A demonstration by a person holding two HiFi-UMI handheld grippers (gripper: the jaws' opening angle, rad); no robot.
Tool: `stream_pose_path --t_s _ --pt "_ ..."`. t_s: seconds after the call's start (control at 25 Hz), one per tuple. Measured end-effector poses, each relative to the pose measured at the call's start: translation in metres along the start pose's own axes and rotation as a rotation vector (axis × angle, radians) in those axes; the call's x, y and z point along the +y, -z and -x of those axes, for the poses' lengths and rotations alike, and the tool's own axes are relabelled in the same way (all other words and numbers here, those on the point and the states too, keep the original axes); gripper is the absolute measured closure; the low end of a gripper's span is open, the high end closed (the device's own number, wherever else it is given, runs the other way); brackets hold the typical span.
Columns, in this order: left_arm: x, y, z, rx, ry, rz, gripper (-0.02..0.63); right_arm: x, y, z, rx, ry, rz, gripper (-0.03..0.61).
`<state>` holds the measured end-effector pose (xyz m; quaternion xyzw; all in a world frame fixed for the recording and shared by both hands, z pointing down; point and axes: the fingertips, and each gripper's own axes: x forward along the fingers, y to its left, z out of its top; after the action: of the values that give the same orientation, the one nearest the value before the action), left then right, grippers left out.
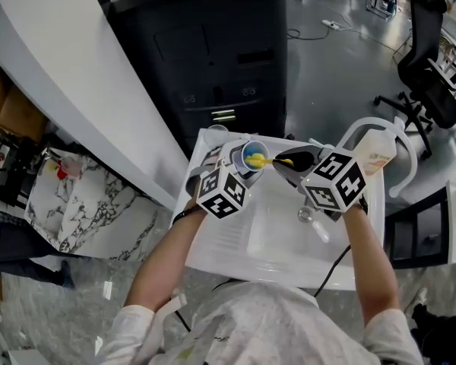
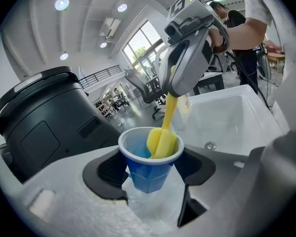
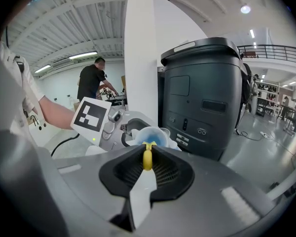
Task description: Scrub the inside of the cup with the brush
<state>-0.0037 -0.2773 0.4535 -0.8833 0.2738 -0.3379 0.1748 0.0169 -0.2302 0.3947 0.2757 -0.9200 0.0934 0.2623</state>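
Observation:
A blue cup (image 2: 149,168) with a white rim sits between my left gripper's (image 2: 150,174) jaws, which press on its sides. In the head view the cup (image 1: 254,157) is held over the back of the white sink (image 1: 289,242), mouth tilted toward my right gripper (image 1: 287,160). A yellow brush (image 2: 164,132) reaches into the cup, its head against the inner wall. My right gripper (image 3: 147,161) is shut on the brush's yellow handle (image 3: 147,158), with the cup (image 3: 150,136) just beyond it.
A large black machine (image 1: 213,59) stands behind the sink. A curved white faucet (image 1: 384,131) and a bottle (image 1: 374,158) are at the sink's right back corner. The drain (image 1: 306,215) lies below my right gripper. A person (image 3: 93,83) works in the background.

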Motion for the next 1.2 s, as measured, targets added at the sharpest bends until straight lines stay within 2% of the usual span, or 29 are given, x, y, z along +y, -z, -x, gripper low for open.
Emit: stream_pose_path --t_s 0.68,1.2 --pt "-0.006 0.011 -0.003 0.038 0.031 -0.024 0.311 0.015 -0.017 -0.002 -0.009 -0.010 0.061 0.543" --pt "-0.014 0.012 -0.005 0.040 0.056 -0.042 0.313 0.004 -0.023 0.006 -0.026 0.004 0.052 0.543"
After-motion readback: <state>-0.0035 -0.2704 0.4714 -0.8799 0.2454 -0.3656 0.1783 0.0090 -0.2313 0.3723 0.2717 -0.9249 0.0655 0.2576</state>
